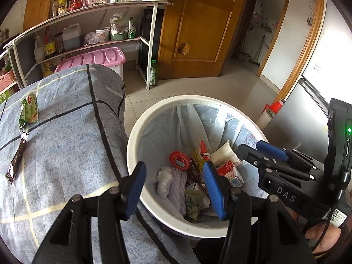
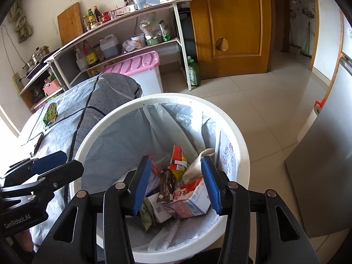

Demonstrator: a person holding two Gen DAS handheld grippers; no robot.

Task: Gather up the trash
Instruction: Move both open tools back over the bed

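Observation:
A white trash bin (image 1: 134, 145) with a pale liner stands beside a table under a blue-grey cloth (image 1: 66, 132). Inside lie a milk carton (image 1: 231, 172), a red lid (image 1: 179, 159), wrappers and white foam. My left gripper (image 1: 173, 189) is open and empty over the bin's near rim. My right gripper (image 2: 176, 182) is open over the bin (image 2: 242, 154); a brown wrapper (image 2: 166, 187) sits loose between its fingers above the carton (image 2: 191, 200). On the cloth lie a green snack packet (image 1: 29, 111) and a brown wrapper (image 1: 18, 156).
A white shelf rack (image 1: 151, 44) with bottles and jars stands behind the table, with a pink-lidded box (image 1: 96, 58) under it. A wooden door (image 1: 198, 28) is behind the bin. A grey cabinet (image 2: 325, 165) stands at the right. Tiled floor (image 1: 198, 88) surrounds the bin.

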